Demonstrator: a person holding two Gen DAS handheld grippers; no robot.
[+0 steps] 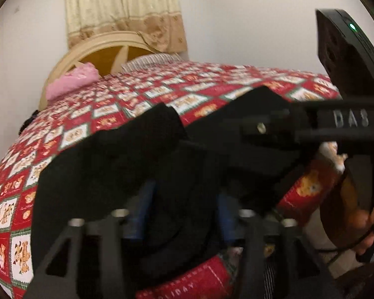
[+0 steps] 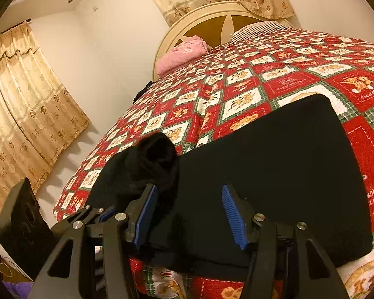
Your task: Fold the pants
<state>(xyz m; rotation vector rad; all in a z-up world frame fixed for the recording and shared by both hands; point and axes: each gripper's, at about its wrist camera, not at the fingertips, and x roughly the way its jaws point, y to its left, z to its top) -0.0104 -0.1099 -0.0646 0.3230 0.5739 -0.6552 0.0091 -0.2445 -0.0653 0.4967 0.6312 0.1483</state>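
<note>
The black pants (image 2: 274,174) lie on a red patchwork bedspread (image 2: 249,79), mostly flat, with a raised bunch of cloth (image 2: 157,157) at their left end. My right gripper (image 2: 189,214) is open, its blue pads (image 2: 233,214) standing apart just above the near edge of the pants. In the left wrist view the pants (image 1: 137,164) fill the middle. My left gripper (image 1: 184,214) has its blue pads (image 1: 143,211) apart with black cloth bunched between them. The right gripper's body (image 1: 344,124) crosses the right side of that view.
A pink pillow (image 2: 179,54) and a striped pillow (image 2: 259,28) lie by the cream headboard (image 2: 212,20). Beige curtains (image 2: 25,94) hang on the left wall. The bed's near edge (image 2: 162,274) is under the grippers. A hand (image 1: 361,219) holds the right gripper.
</note>
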